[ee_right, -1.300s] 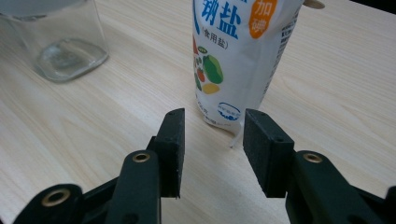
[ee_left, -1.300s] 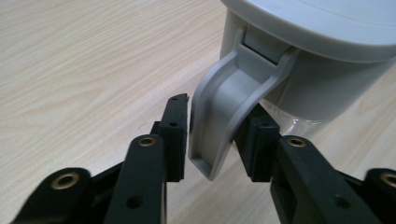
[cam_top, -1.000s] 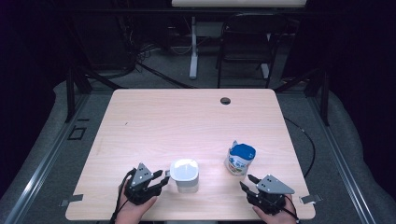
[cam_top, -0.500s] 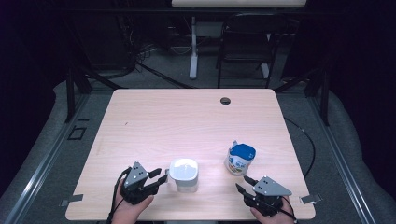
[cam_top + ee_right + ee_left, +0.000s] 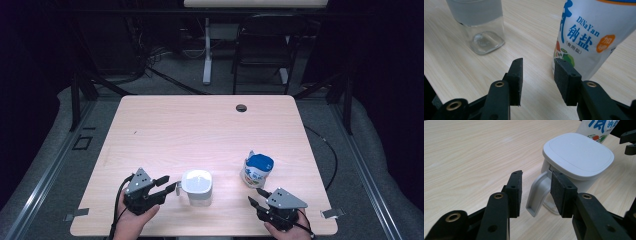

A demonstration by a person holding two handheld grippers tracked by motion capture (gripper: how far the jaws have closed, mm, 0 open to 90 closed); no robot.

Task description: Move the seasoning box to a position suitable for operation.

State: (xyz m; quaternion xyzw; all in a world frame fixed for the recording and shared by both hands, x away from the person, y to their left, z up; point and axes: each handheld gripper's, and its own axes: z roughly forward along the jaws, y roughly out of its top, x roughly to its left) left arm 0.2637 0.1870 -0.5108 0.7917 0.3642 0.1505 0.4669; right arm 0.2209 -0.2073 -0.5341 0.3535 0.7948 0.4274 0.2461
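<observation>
My left gripper [image 5: 536, 192] jaws just opening, apart around jug handle [image 5: 537, 195], no squeeze yet. Jug [image 5: 197, 186] stands at table [image 5: 200, 130] near edge, lid on. Right gripper [image 5: 537, 80] released, empty, just before salt bag [image 5: 589, 37]. Nothing lifted; grasping, opening, pouring all left, I judge.

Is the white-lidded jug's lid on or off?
On. The white lid sits flat over the jug, covering its whole rim, upright on the table.
</observation>
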